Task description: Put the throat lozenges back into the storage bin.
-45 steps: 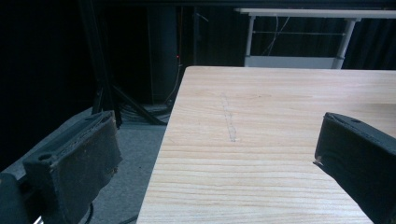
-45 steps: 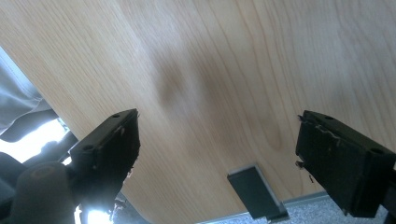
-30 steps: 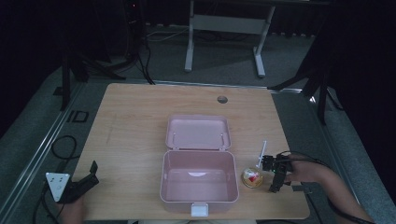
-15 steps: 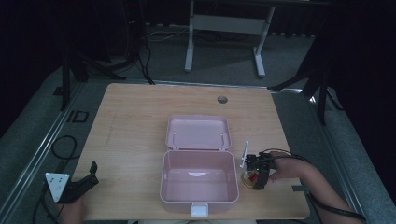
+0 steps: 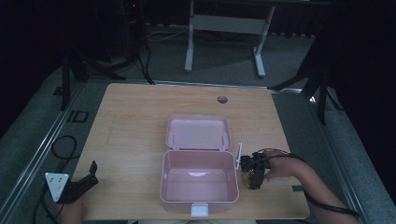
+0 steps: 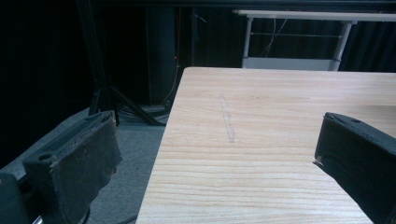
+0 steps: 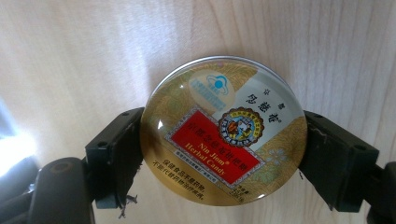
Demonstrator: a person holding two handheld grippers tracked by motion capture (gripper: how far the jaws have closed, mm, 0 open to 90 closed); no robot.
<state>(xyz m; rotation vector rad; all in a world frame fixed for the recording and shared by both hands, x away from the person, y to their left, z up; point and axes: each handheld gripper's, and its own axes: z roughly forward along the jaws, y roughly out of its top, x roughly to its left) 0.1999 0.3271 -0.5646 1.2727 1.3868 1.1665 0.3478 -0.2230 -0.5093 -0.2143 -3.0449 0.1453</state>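
A round gold candy tin (image 7: 224,130) with a red label lies flat on the wooden table, and my right gripper (image 7: 223,154) is shut on it, one black pad pressing each side. From above, the tin (image 5: 245,177) and right gripper (image 5: 252,176) sit just right of an open pink lunch box (image 5: 163,184). The box's inside looks bare and its lid (image 5: 198,133) lies folded back behind it. My left gripper (image 5: 92,173) rests at the table's near left corner. In the left gripper view its jaws (image 6: 215,130) stand open and wide apart over bare wood.
A thin white stick (image 5: 239,156) stands by the box's right rear corner. A cable hole (image 5: 222,99) sits near the table's far edge. A white table frame (image 5: 224,28) stands on the floor beyond. Cables lie on the floor at left (image 5: 63,147).
My right gripper has moved left, from beside the tin onto it, and now grips it close to the box. The left gripper has stayed where it was.
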